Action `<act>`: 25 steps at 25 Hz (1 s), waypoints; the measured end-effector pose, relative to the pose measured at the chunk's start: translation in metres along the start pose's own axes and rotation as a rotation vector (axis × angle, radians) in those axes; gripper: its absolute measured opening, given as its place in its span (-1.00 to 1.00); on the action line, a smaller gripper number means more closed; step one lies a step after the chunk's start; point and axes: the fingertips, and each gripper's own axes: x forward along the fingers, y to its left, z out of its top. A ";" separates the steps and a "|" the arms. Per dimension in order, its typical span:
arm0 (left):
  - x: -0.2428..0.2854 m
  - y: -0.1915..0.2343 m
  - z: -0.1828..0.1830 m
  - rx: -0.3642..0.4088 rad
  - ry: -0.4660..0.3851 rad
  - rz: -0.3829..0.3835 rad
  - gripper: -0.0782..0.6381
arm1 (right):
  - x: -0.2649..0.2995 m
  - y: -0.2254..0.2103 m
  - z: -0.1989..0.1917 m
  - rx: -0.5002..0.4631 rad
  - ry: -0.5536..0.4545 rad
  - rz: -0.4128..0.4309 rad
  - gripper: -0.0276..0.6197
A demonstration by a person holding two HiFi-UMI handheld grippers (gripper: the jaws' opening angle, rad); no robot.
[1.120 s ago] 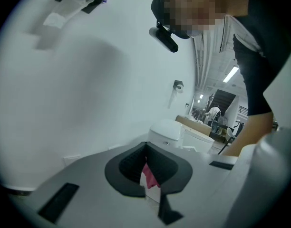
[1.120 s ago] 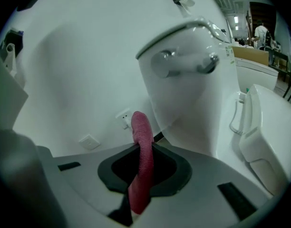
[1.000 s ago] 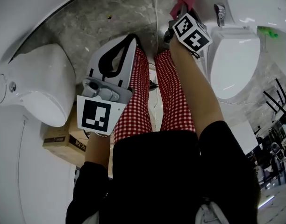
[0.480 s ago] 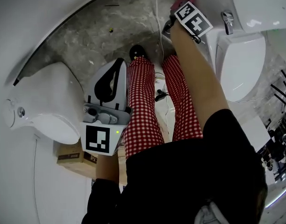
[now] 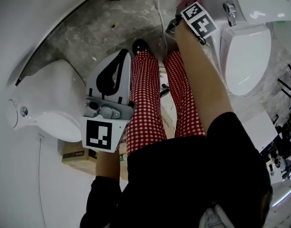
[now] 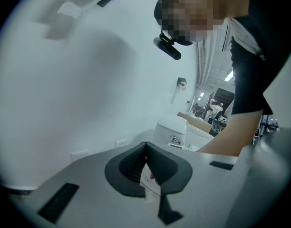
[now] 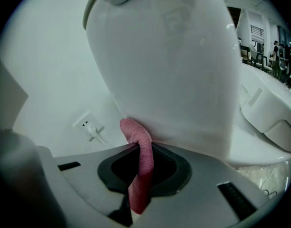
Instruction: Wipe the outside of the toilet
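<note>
Room: grey marbled floor (image 5: 88,27) in what looks like a bathroom showroom, white fixtures on either side, seen from above a person in red checked trousers (image 5: 145,103).
Toilet: the one being cleaned stands at the person's right, lid down (image 5: 245,56), with a chrome flush lever (image 5: 228,11) on the tank. In the right gripper view its tank wall (image 7: 174,70) fills most of the frame.
Pink cloth: a folded strip (image 7: 140,170) whose free end rises to the lower edge of the tank and appears to touch it.
Right tool: reaching forward and low beside the tank (image 5: 183,4), jaws clamped on the pink cloth (image 7: 140,148).
Left tool: held back by the person's left leg (image 5: 121,61), well away from the work; jaws closed tip to tip with nothing between them (image 6: 145,148).
Also in shot: a second toilet (image 5: 55,108) at the left, a cardboard box (image 5: 76,155) under it, and a wall socket (image 7: 88,124) behind the tank.
Handling: the cloth looks soft and light, so it should bend under pressure and drag along the glaze. The glossy porcelain looks hard, smooth and likely slippery, and it is fixed in place.
Where to hold: the cloth is best pinched across its fold, as here, leaving enough free end to lie flat on the curve.
Step in hand: wiping low on the tank's side, by the look of it. The bowl's outside probably remains to be done.
</note>
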 end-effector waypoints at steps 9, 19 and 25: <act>0.000 -0.013 0.011 -0.011 -0.020 -0.019 -0.76 | -0.054 -0.051 -0.003 0.017 0.034 -0.118 -0.74; -0.004 -0.028 0.018 0.071 -0.007 -0.010 -0.76 | -0.090 -0.093 -0.008 -0.039 0.076 -0.089 -0.75; -0.002 -0.028 0.039 0.093 -0.036 0.042 -0.76 | -0.135 -0.076 0.004 -0.276 0.179 0.042 -0.75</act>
